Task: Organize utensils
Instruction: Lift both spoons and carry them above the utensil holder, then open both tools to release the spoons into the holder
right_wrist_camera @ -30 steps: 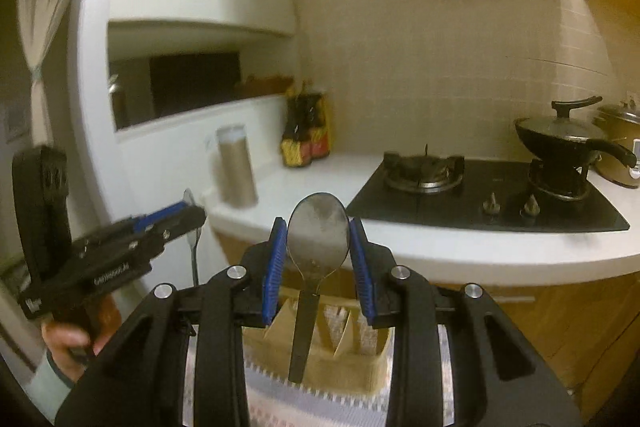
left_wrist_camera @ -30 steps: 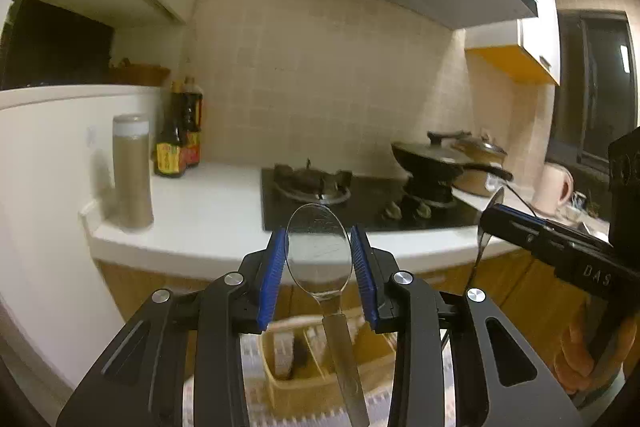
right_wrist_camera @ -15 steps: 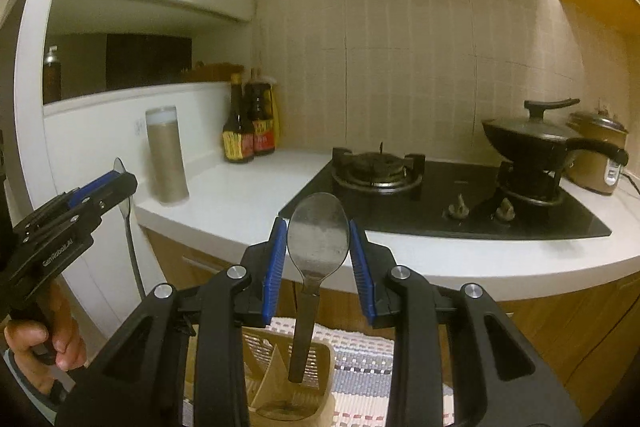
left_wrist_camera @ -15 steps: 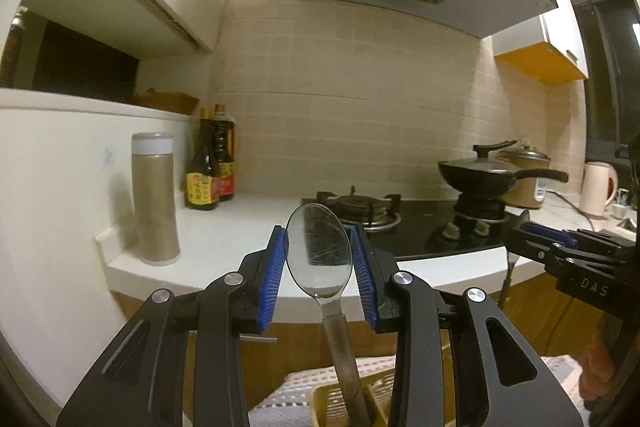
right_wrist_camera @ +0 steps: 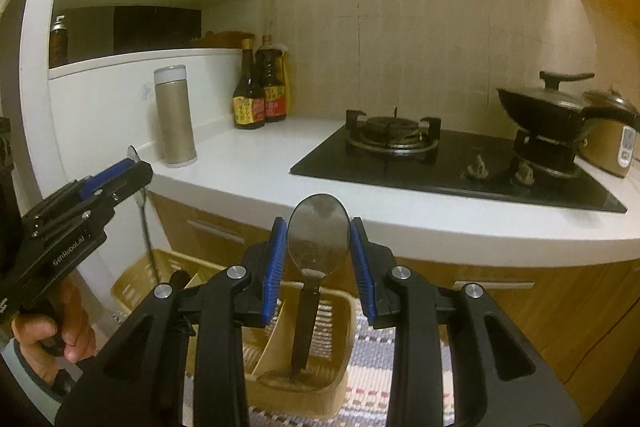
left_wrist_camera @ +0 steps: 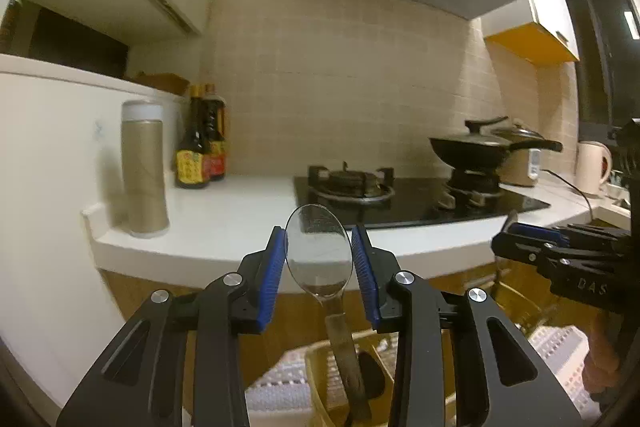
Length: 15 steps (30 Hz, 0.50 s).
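My left gripper (left_wrist_camera: 319,239) holds a metal spoon (left_wrist_camera: 319,255) upright by its bowl between the blue pads. Its jaws are just starting to open with the bowl still between them. That spoon's handle reaches down into a tan plastic utensil basket (left_wrist_camera: 316,363). My right gripper (right_wrist_camera: 319,231) is shut on a second spoon (right_wrist_camera: 319,241), also bowl up, whose handle tip stands in the right compartment of the basket (right_wrist_camera: 342,311). In the right wrist view, the left gripper (right_wrist_camera: 134,169) appears at the left with its spoon handle (right_wrist_camera: 145,227) running down to the basket's left end.
The basket stands on a striped mat (right_wrist_camera: 384,367) below a white counter (right_wrist_camera: 256,167). On the counter are a gas hob (right_wrist_camera: 394,135), a lidded black pan (right_wrist_camera: 560,107), sauce bottles (right_wrist_camera: 260,95) and a beige flask (right_wrist_camera: 174,115). Wooden cabinet fronts (right_wrist_camera: 500,291) lie behind the basket.
Both grippers have sunk with their spoons. The counter now sits higher in both views, and the spoon handles have dropped down into the basket.
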Tool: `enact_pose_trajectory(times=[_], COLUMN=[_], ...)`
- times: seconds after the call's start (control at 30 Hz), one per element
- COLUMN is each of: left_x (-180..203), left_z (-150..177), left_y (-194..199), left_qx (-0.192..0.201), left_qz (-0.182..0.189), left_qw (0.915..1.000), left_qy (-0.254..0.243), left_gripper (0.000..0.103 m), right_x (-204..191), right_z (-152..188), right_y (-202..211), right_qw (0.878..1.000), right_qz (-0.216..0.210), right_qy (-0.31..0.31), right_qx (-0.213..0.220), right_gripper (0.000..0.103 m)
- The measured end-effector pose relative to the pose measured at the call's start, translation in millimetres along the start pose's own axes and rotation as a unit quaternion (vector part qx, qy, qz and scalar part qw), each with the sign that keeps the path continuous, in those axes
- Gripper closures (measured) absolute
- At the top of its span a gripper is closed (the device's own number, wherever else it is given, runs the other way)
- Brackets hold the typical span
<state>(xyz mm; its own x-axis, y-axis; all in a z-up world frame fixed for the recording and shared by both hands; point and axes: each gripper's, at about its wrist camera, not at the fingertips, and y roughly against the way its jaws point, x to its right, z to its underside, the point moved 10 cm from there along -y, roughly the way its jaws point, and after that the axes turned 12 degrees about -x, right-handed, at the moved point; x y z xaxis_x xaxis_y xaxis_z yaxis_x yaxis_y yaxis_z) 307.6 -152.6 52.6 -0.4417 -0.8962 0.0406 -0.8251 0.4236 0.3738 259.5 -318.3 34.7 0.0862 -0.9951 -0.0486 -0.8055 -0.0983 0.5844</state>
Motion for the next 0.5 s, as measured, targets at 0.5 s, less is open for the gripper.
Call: enact_pose_trajectory(times=[0.5], left_x=[-1], left_z=[-1], left_y=[67], left_qx=[-0.015], left_qz=[0.065], left_qw=[0.9972], left_qy=[0.035], left_gripper=[0.054], right_x=[-7], right_z=[6], right_y=[60], right_qw=[0.999], right_qz=[-0.035], right_qy=[-0.014], right_qx=[-0.018], right_gripper=[0.06])
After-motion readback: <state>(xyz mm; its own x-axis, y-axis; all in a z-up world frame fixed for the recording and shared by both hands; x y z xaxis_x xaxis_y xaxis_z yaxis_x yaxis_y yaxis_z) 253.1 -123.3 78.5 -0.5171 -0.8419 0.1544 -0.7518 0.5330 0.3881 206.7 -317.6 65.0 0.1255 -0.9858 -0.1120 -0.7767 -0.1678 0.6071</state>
